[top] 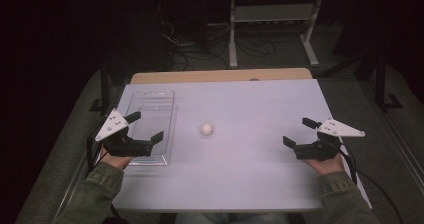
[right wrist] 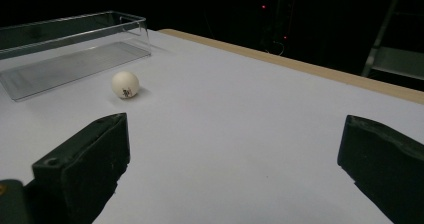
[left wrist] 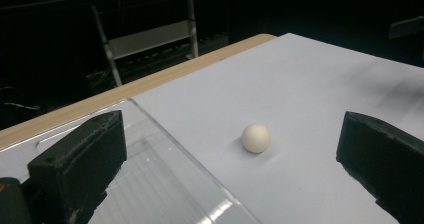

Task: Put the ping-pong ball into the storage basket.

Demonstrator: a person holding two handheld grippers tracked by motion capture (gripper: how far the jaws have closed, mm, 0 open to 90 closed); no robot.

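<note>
A small white ball (top: 206, 129) rests near the middle of the white table (top: 250, 174); it also appears as the ball (left wrist: 256, 138) and the ball (right wrist: 125, 85), with a small dark mark. A clear plastic tray (top: 168, 129) lies flat at the table's left. My left gripper (top: 145, 127) hovers open over the tray's near part, jaws wide apart with nothing between them. My right gripper (top: 300, 132) is open at the table's right side, empty, well away from the ball.
The tray's clear wall (left wrist: 200, 169) runs just below the left jaws; the tray (right wrist: 75, 44) lies beyond the ball. A wooden strip (top: 220, 76) edges the table's far side. A grey metal rack (top: 272, 14) and cables stand on the dark floor beyond.
</note>
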